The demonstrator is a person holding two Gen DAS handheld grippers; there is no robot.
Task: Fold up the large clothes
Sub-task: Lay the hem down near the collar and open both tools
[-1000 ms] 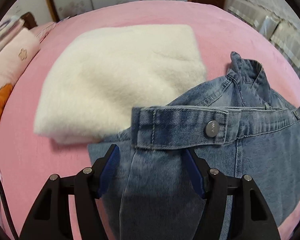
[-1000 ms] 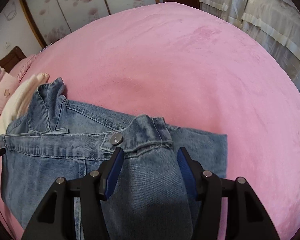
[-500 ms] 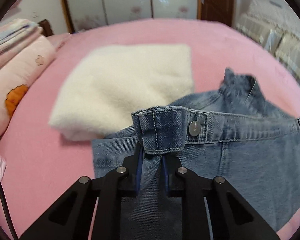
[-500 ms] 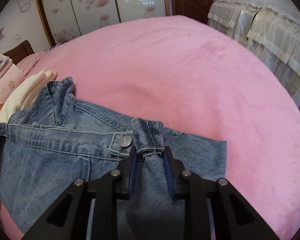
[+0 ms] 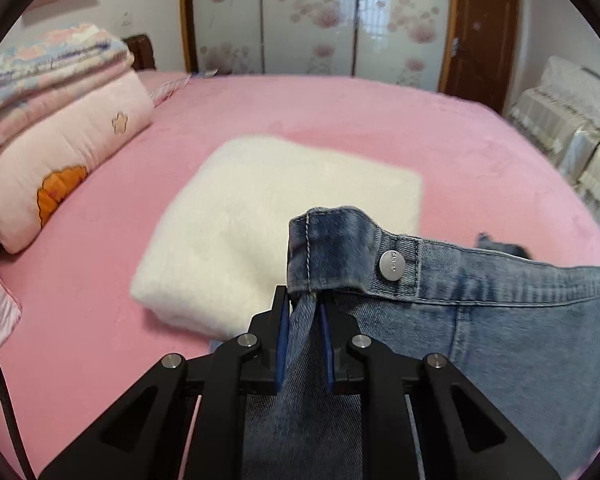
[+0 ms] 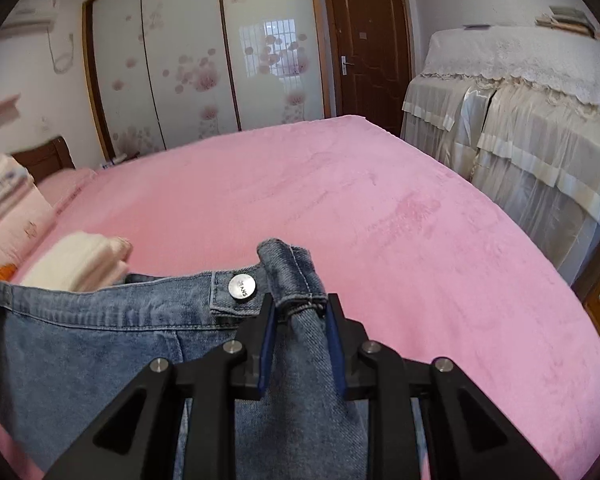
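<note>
A blue denim garment (image 5: 500,320) is held up by its two buttoned cuffs above a pink bed (image 5: 340,120). My left gripper (image 5: 305,304) pinches the denim just below one cuff, beside a metal button (image 5: 393,265); its jaws are still closing on the cloth. In the right wrist view the denim garment (image 6: 100,344) stretches off to the left. My right gripper (image 6: 300,308) is shut on the bunched cloth under the other cuff, next to its button (image 6: 242,288). The lower part of the garment is hidden below both grippers.
A folded white fleecy cloth (image 5: 260,220) lies on the bed behind the denim. Pink pillows and folded quilts (image 5: 60,152) are stacked at the left. Lace-covered furniture (image 6: 520,120) stands beyond the bed's right edge. Flowered wardrobe doors (image 6: 188,60) and a brown door (image 6: 368,48) lie behind.
Both grippers closed on the denim below the cuffs and then rose, lifting the cuffs off the bed. Both views tilted up, so more of the room shows.
</note>
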